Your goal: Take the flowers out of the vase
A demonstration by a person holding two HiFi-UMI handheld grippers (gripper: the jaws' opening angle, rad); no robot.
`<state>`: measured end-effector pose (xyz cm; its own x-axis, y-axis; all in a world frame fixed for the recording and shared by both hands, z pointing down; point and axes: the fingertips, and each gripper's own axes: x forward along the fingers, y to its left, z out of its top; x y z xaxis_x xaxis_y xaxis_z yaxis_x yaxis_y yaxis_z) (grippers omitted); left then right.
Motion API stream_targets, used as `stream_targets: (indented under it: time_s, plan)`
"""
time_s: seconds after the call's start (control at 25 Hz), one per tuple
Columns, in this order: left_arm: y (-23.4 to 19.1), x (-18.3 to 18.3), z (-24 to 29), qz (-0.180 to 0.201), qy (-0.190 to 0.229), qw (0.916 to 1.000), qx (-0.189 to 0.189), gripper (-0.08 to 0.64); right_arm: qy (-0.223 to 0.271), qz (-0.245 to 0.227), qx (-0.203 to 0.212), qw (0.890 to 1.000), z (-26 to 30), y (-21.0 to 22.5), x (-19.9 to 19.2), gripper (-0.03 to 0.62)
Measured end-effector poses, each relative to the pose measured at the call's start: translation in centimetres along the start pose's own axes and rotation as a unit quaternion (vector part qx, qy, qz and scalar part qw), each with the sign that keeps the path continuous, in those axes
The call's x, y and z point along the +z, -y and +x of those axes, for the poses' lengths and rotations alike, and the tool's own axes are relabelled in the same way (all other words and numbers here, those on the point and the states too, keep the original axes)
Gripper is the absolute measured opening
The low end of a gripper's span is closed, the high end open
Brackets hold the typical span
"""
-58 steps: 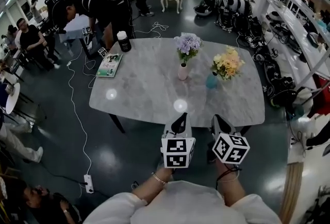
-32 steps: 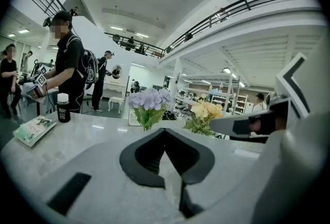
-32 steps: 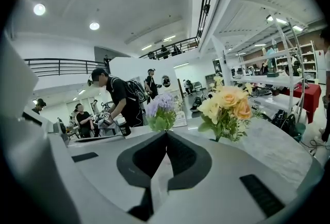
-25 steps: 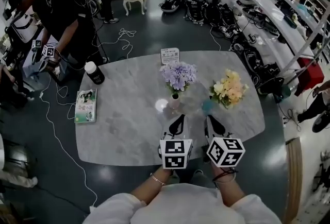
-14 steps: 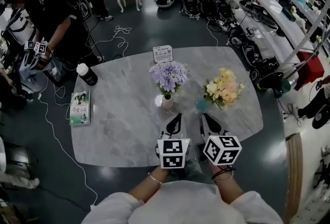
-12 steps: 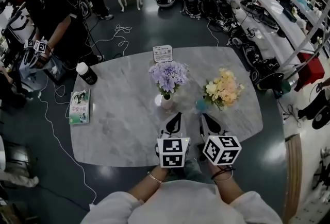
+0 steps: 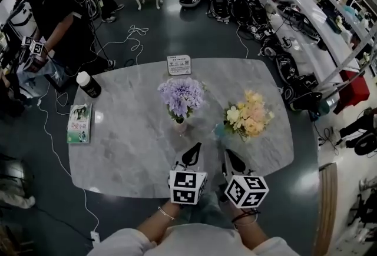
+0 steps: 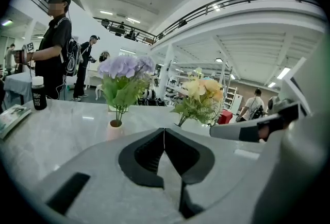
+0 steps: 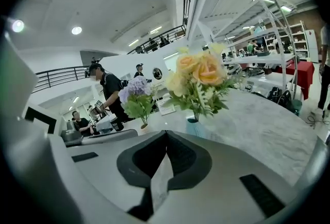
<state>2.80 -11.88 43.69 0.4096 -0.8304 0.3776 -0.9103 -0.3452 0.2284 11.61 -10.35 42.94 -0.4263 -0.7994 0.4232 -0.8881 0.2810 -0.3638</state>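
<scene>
Purple flowers [image 7: 181, 96] stand in a small pale vase [image 7: 179, 126] near the middle of the marble table [image 7: 123, 149]. To their right, yellow flowers [image 7: 248, 115] stand in a blue vase [image 7: 220, 130]. My left gripper [image 7: 195, 149] is shut and empty, just short of the pale vase [image 8: 114, 129]. My right gripper [image 7: 226, 155] is also shut and empty, close in front of the blue vase [image 9: 195, 126]. In the left gripper view both the purple flowers [image 8: 125, 68] and the yellow flowers [image 8: 202, 89] rise beyond the closed jaws. The yellow flowers [image 9: 198, 76] fill the right gripper view.
A book [image 7: 78, 123] and a black bottle with a white cap [image 7: 88, 84] lie at the table's left side. A printed card [image 7: 178, 65] stands at the far edge. A person [image 7: 53, 7] stands beyond the left corner. Bags [image 7: 227, 5] and cables cover the floor behind.
Both grippers have sunk a little over the table's near edge, still shut. The head view has shifted, so the table sits further left. The flowers stay in their vases.
</scene>
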Motion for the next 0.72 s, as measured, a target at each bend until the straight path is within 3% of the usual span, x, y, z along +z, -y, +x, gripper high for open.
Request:
stream_targets:
  time_s: [0.12,0.32,0.52,0.72]
  plan:
    - [0.3,-1.1,1.3,0.008,-0.005,0.9999,-0.012,0.009,-0.011,0.008,-0.007,1.0,-0.1,1.4,-1.3,0.005]
    - [0.8,-3.8,4.0,0.009,-0.018,0.9987,-0.046,0.091,-0.021,0.012,-0.021,0.999,0.2,3.5,-3.0,0.005]
    - [0.8,-4.5,6.7,0.015,-0.013,0.9976,-0.067,0.125,-0.033,0.007,-0.031,0.999,1.3,5.2,-3.7,0.005]
    - [1.5,-5.0,9.1,0.032,-0.012,0.9949,-0.095,0.217,-0.036,0.011,-0.036,0.999,1.8,6.3,-4.1,0.005]
